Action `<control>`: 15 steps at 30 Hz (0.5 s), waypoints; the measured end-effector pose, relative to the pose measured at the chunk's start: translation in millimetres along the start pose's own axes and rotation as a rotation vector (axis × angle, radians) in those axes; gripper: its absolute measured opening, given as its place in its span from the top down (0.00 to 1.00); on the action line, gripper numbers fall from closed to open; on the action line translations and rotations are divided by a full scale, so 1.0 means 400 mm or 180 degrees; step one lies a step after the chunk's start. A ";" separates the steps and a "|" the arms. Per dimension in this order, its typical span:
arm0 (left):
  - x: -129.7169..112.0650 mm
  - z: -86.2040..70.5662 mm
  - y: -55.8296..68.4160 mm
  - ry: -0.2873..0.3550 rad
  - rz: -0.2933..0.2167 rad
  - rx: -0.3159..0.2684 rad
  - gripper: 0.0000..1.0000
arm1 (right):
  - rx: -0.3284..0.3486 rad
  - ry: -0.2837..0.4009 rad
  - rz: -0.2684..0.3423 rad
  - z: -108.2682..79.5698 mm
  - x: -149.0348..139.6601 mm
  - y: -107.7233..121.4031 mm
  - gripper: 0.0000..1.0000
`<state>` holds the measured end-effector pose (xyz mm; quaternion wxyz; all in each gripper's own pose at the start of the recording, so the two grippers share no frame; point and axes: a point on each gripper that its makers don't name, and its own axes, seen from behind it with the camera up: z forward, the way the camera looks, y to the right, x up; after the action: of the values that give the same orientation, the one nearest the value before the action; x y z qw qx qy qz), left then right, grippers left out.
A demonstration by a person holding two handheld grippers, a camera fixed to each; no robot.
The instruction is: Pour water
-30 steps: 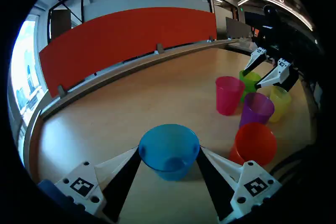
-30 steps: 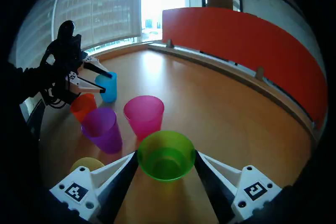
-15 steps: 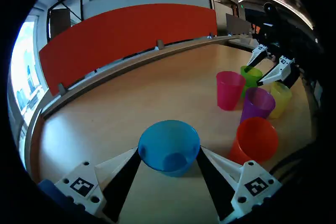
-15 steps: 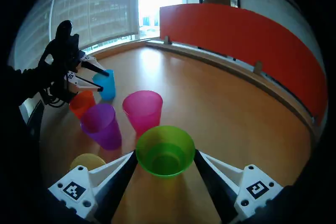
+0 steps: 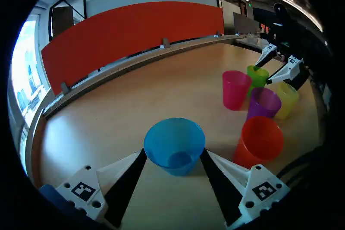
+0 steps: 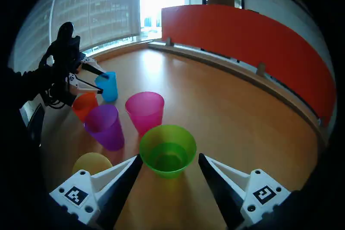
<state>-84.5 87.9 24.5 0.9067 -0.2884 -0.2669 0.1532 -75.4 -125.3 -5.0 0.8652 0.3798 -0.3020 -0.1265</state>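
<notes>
While the left gripper [image 5: 173, 152] is pinching the blue cup [image 5: 174, 141] from both sides, its jaws are standing narrowed onto the cup's wall, a finger pressing on each flank. The cup is sitting upright and mouth-up, well apart from the table's [image 5: 129, 100] long edge, where the red panel [image 5: 129, 36] is running. A darker patch is showing at its bottom, and I cannot tell whether that is water. Whether its base is touching the table, I cannot tell either.

Over in the right gripper view, the right gripper [image 6: 169, 156] is doing the same job on the green cup [image 6: 167, 149]: jaws drawn in to the cup's width, both fingers bearing on its sides just under the rim. Something dark is lying in the bottom of this one too, not clear enough to call.

Between the two held cups, four more are standing upright in a loose cluster toward the table's near edge. The pink cup [image 6: 145, 111] is standing just beyond the green one, with the purple cup [image 6: 103, 125] beside it. The orange cup [image 6: 85, 105] is sitting just beside the blue one, and the yellow cup [image 6: 92, 162] is peeking out by the right gripper's left finger. Bright daylight is pouring through the window [image 6: 161, 1] past the table's far end.
</notes>
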 end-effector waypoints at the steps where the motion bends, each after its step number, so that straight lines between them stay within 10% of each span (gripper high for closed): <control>1: -0.002 -0.003 0.000 -0.0006 0.0006 0.0004 0.08 | -0.0007 0.0012 0.0007 -0.006 0.001 0.001 0.00; 15: -0.012 -0.062 -0.012 0.0029 -0.0040 0.0113 0.09 | -0.0169 0.0127 0.0061 -0.085 0.000 0.016 0.00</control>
<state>-73.6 71.1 8.2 0.9139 -0.2712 -0.2617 0.1509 -54.4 -101.2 -18.0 0.8820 0.3563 -0.2848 -0.1185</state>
